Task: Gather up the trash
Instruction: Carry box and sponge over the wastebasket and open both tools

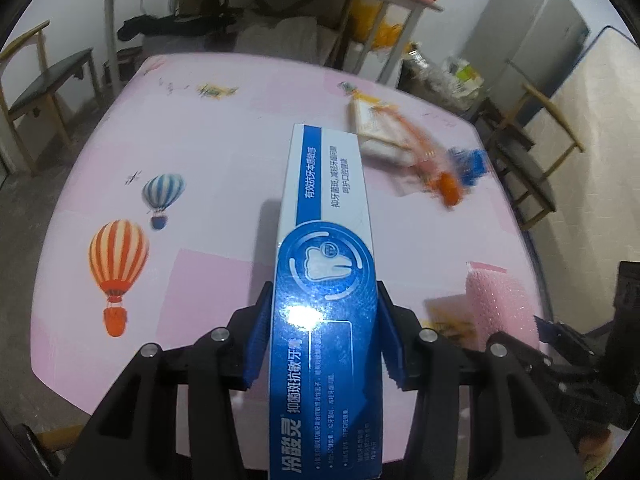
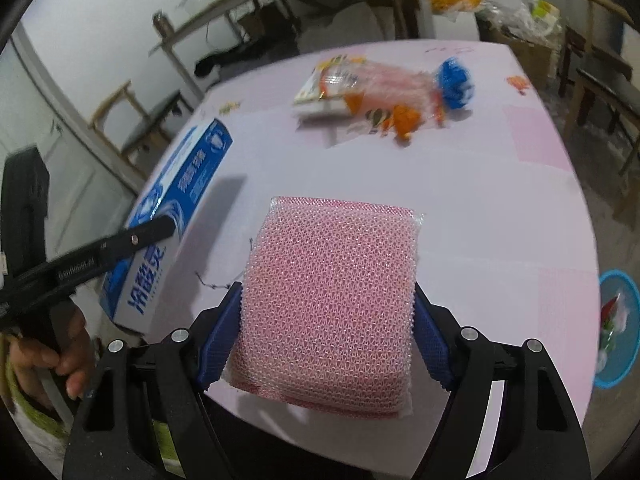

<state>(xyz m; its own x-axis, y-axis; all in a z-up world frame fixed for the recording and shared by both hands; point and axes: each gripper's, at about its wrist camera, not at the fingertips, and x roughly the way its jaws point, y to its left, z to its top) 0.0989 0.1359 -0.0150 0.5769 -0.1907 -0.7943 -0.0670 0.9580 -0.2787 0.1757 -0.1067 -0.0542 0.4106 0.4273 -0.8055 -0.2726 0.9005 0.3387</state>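
My left gripper (image 1: 323, 332) is shut on a long blue and white toothpaste box (image 1: 326, 248), held above the pink table (image 1: 208, 140) with its far end pointing away. In the right wrist view the same toothpaste box (image 2: 176, 208) shows at the left, clamped by the left gripper's black fingers (image 2: 120, 246). My right gripper (image 2: 328, 332) is shut on a pink mesh sponge (image 2: 332, 292), its blue pads pressing both sides. That sponge (image 1: 498, 300) also appears at the right of the left wrist view. A pile of wrappers with orange and blue bits (image 2: 384, 92) lies far across the table.
A blue bin (image 2: 618, 328) with scraps inside stands on the floor off the table's right edge. Wooden chairs (image 1: 48, 92) flank the table. A shelf frame (image 1: 256, 4) and a grey cabinet (image 1: 532, 36) stand behind. A hand (image 2: 44, 356) holds the left gripper's handle.
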